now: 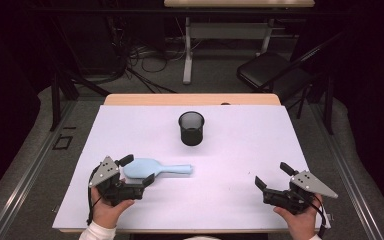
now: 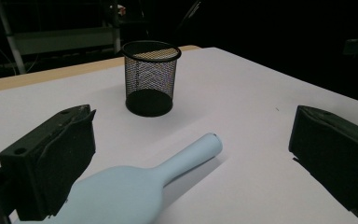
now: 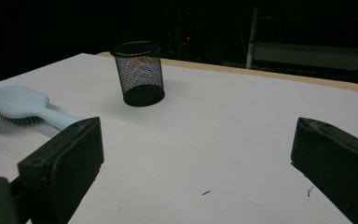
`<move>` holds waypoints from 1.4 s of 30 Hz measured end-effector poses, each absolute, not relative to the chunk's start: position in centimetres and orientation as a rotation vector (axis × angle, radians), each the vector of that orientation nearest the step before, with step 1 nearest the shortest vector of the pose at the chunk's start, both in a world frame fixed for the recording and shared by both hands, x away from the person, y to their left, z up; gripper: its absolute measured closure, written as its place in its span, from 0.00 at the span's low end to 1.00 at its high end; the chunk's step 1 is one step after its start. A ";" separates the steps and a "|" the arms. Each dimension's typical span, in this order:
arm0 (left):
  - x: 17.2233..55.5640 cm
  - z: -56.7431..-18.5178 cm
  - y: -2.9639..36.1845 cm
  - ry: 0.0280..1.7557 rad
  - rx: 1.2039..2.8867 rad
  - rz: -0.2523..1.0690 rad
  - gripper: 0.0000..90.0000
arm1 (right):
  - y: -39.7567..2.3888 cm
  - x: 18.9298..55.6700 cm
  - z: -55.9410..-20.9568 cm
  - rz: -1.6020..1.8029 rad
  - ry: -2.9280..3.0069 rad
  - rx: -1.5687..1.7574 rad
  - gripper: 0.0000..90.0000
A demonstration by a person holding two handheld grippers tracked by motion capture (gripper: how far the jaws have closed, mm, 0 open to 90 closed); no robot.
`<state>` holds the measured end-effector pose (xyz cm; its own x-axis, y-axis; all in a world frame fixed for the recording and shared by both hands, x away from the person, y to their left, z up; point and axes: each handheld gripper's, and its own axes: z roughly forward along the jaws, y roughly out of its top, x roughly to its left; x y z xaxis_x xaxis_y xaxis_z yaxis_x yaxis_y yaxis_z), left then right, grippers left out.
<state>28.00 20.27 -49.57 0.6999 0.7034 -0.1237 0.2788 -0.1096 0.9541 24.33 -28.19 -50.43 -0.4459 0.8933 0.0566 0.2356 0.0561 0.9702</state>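
A light blue hairbrush (image 1: 157,169) lies flat on the white table (image 1: 240,150), bristles down, handle pointing right. My left gripper (image 1: 138,169) stands open with the brush's head between its jaws; no pad presses on it. In the left gripper view the hairbrush (image 2: 121,191) lies closer to the left jaw, and its handle runs out toward the black mesh cup (image 2: 150,77). The mesh cup (image 1: 191,128) stands upright at the middle back. My right gripper (image 1: 273,175) is open near the front right, with nothing between its jaws. The right gripper view takes in the cup (image 3: 139,72) and the hairbrush (image 3: 18,102).
A wooden strip of table (image 1: 190,99) edges the white surface at the back. Behind it are a folding chair (image 1: 270,70), a second table's leg (image 1: 187,50) and floor cables (image 1: 145,55). Bare white surface lies between the two grippers.
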 end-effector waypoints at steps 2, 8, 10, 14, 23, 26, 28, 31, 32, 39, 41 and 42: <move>28.0 -49.6 20.2 0.792 1.702 0.438 0.01 | -28.1 24.3 -50.5 1.424 1.745 1.142 0.02; 28.0 -49.4 19.8 0.781 1.707 0.423 0.01 | -28.2 24.1 -50.6 1.407 1.750 1.142 0.02; 28.1 -49.4 19.7 0.781 1.708 0.417 0.01 | -28.2 24.0 -50.6 1.404 1.748 1.143 0.02; 28.1 -49.6 19.3 0.796 1.727 0.420 0.01 | -28.2 24.0 -50.5 1.402 1.742 1.148 0.02; 28.8 -49.4 19.0 0.855 1.723 0.407 0.01 | -28.2 24.2 -50.7 1.394 1.744 1.153 0.04; 29.2 -49.1 18.7 0.872 1.726 0.406 0.03 | -28.3 24.3 -50.8 1.397 1.746 1.169 0.05; 29.4 -49.0 18.5 0.888 1.726 0.401 0.05 | -28.3 24.4 -50.9 1.397 1.743 1.171 0.05; 29.8 -48.8 18.3 0.907 1.728 0.402 0.09 | -28.3 24.5 -50.9 1.396 1.750 1.183 0.05; 29.8 -48.8 18.3 0.907 1.728 0.402 0.10 | -28.3 24.5 -50.9 1.396 1.750 1.183 0.05; 30.7 -48.6 17.8 0.947 1.734 0.394 0.18 | -28.2 24.7 -51.0 1.392 1.754 1.182 0.06; 30.8 -48.5 17.7 0.954 1.737 0.396 0.21 | -28.2 24.8 -51.0 1.396 1.753 1.180 0.07; 30.9 -48.5 17.6 0.958 1.737 0.400 0.23 | -28.2 24.8 -51.0 1.394 1.755 1.179 0.07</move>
<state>30.85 17.59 -48.49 0.6217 0.7618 -0.1820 0.4063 -0.1149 0.9065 24.83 -28.20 -51.01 -0.4257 0.9022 0.0698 0.2720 0.0540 0.9608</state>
